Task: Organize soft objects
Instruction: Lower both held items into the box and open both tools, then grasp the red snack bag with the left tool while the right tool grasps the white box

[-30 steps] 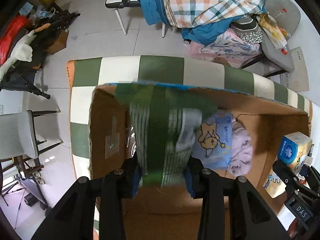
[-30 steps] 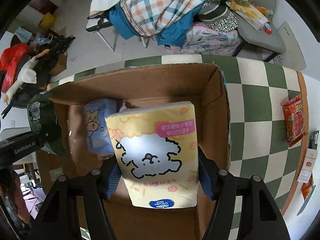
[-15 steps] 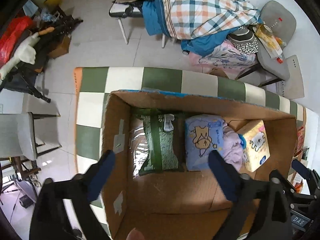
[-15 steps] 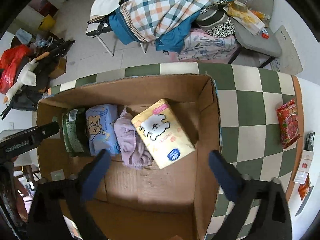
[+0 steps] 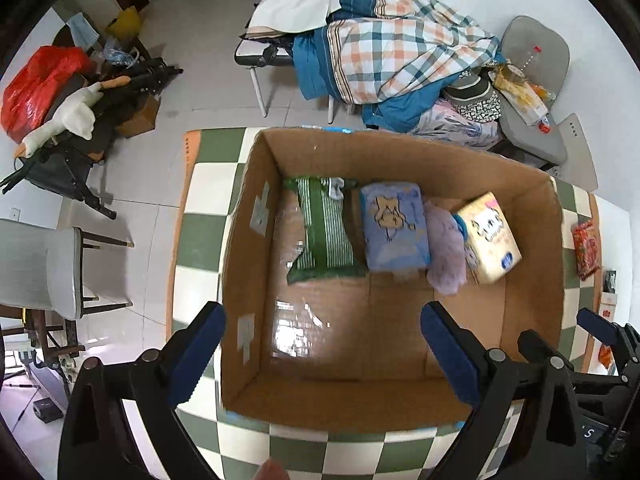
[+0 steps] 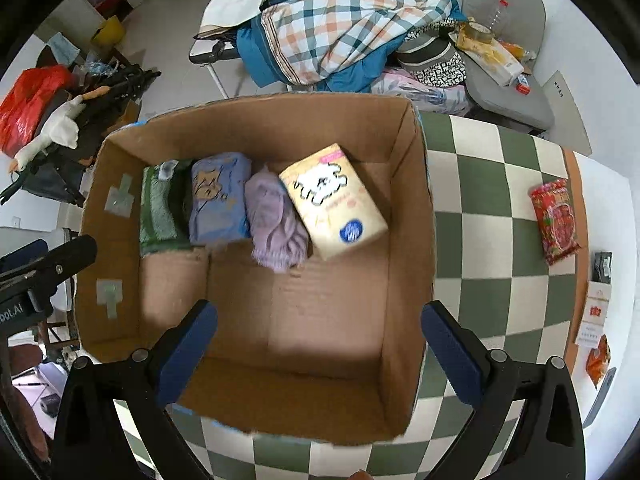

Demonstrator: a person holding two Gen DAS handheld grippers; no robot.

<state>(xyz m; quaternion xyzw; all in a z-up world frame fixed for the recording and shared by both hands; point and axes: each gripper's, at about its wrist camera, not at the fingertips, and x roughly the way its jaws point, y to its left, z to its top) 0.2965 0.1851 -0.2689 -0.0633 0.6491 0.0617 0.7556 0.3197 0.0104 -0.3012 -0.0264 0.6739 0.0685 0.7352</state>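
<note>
A brown cardboard box (image 5: 256,248) (image 6: 420,216) stands open on a green-and-white checked table. Along its far side lie a green striped pack (image 5: 324,232) (image 6: 160,208), a blue pack with a cat drawing (image 5: 394,226) (image 6: 218,198), a lilac cloth (image 5: 444,248) (image 6: 276,224) and a yellow tissue pack (image 5: 488,238) (image 6: 332,200). My left gripper (image 5: 322,346) is open and empty above the box's near left part. My right gripper (image 6: 318,344) is open and empty above the box's near part.
On the table right of the box lie a red snack bag (image 6: 554,220), a black packet (image 6: 602,266) and a white-and-red carton (image 6: 594,316). Beyond the table are chairs piled with plaid bedding (image 5: 400,56) and clutter with a toy goose (image 5: 64,116).
One second ago my left gripper held the green pack and my right held the yellow tissue pack. Both let go; the packs now lie in the box. Both grippers have pulled back and up.
</note>
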